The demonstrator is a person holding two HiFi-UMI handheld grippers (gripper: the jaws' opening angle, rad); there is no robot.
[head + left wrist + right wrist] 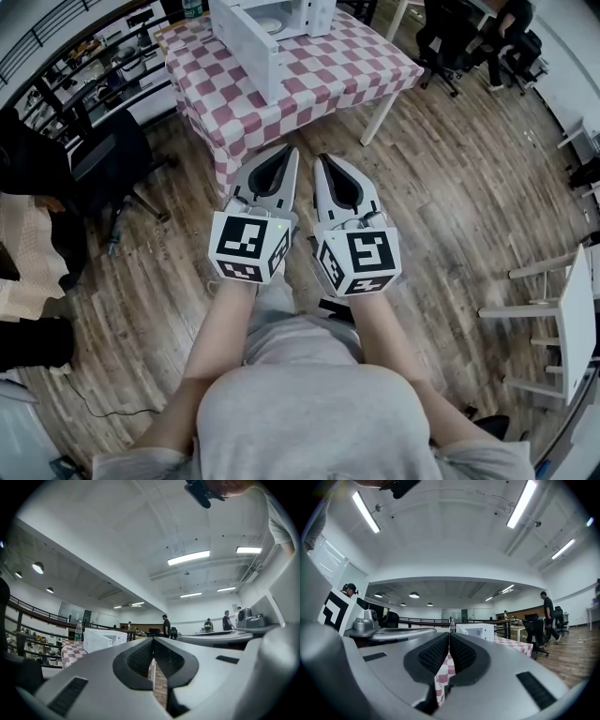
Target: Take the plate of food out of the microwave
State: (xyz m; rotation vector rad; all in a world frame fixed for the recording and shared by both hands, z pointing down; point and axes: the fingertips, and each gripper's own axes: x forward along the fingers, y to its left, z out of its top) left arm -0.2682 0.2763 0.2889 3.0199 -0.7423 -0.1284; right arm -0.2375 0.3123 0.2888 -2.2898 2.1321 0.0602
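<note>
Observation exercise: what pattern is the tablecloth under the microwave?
Pink and white checks; the tablecloth shows best in the head view.

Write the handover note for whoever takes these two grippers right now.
Left claw: shut, empty, level, short of the table.
Right claw: shut, empty, beside the left one.
Microwave: on the checked table, door open. A pale plate shows inside; the food is too small to make out.
Done: door is open.
Left: step up, open a claw, grip the plate, bring it out.
</note>
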